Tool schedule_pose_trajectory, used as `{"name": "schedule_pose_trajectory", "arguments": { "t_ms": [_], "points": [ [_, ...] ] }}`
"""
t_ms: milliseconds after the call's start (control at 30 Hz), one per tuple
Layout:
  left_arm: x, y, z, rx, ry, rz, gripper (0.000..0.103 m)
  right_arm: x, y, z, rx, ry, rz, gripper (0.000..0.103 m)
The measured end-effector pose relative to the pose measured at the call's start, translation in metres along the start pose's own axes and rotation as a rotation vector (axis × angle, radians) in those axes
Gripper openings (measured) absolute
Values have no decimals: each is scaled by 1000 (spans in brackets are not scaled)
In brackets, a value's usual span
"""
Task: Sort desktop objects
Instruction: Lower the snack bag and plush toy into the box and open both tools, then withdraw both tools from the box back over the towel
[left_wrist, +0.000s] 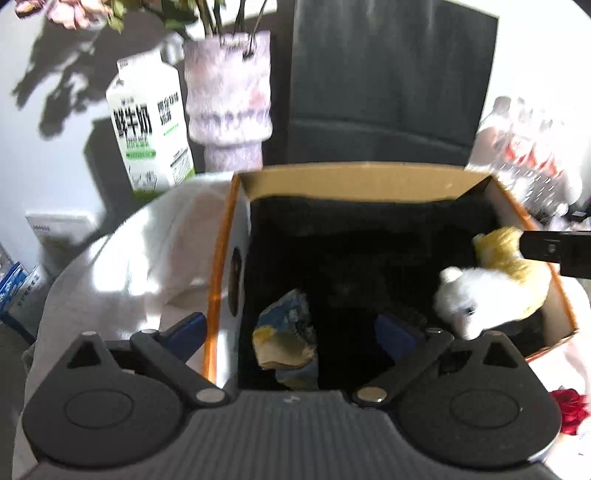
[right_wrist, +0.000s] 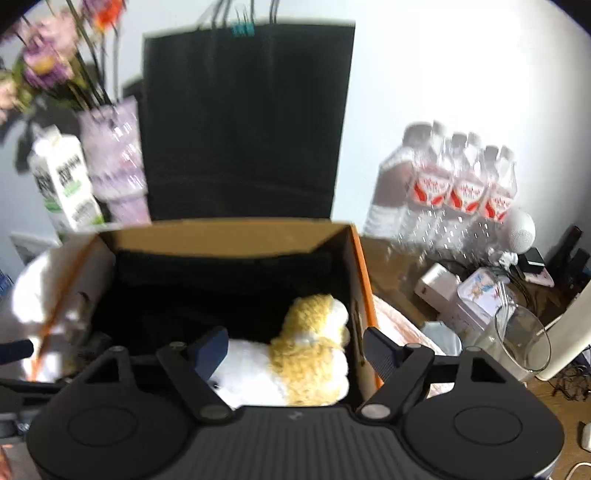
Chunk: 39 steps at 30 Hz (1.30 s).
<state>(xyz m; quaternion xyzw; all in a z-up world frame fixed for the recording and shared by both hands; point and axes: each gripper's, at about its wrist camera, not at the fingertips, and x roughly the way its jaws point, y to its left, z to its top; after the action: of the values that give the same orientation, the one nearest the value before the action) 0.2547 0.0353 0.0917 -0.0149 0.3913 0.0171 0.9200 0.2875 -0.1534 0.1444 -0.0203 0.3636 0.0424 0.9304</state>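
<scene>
Left hand-held gripper (left_wrist: 291, 334): jaws wide apart over the near edge of the box (left_wrist: 369, 177), not gripping anything. A crumpled blue and yellow wrapper (left_wrist: 286, 341) sits between the fingers but touches neither; can't tell if it is resting on the dark box floor or in the air

Right hand-held gripper (right_wrist: 295, 354): jaws apart too. The plush toy (right_wrist: 306, 362), white and yellow, lies inside the box by its right wall, between the fingers, pads not clamped on it

Behind the box: black paper bag (right_wrist: 243, 122). Left of it a purple vase (left_wrist: 229, 99) with flowers, then a milk carton (left_wrist: 147, 125). On the right side of the desk (right_wrist: 399, 266): pack of water bottles (right_wrist: 454, 184), glass (right_wrist: 517, 343)
</scene>
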Motion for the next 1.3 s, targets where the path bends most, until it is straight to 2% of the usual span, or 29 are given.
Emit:
{"name": "schedule_pose_trajectory", "arguments": {
  "t_ms": [67,133,200,333,400,467,633,733,800,867,900,967,1067,1200,1300],
  "points": [
    [-14,-2,-1,-5,-40,-29,103,-13,1,-4,19,-38,16,82],
    [-27,-2,-7,7,-87,-67,103,-23,2,-10,-1,-58,36,89],
    [-36,-1,-13,7,-104,-65,103,-32,3,-19,-28,-74,32,89],
    [-58,1,-37,-9,-78,43,103,-58,-2,-44,-9,-117,32,92],
    [-73,7,-56,-28,-62,-2,103,-73,-10,-63,12,-150,89,97],
    [-93,14,-78,-47,-80,-66,103,-88,-16,-85,17,-171,130,98],
    [-147,30,-155,-68,-204,-138,103,-134,-23,-161,-11,-237,163,100],
    [-164,38,-198,-117,-184,-183,103,-157,-25,-207,-28,-266,190,101],
    [-179,39,-222,-93,-224,-168,103,-168,-25,-234,-21,-258,208,101],
    [-192,35,-245,-60,-264,-92,103,-178,-22,-260,-52,-264,232,101],
    [-197,34,-254,-48,-265,-77,103,-183,-20,-272,-69,-270,234,101],
    [-208,31,-272,-57,-243,-90,103,-195,-14,-298,-104,-292,224,100],
    [-227,26,-295,-38,-232,-172,103,-211,-10,-332,-137,-306,198,100],
    [-243,9,-314,64,-279,-151,103,-230,-12,-362,-119,-295,246,100],
    [-240,-4,-321,127,-332,-80,103,-238,-13,-370,-125,-308,244,100]
  ]
}}
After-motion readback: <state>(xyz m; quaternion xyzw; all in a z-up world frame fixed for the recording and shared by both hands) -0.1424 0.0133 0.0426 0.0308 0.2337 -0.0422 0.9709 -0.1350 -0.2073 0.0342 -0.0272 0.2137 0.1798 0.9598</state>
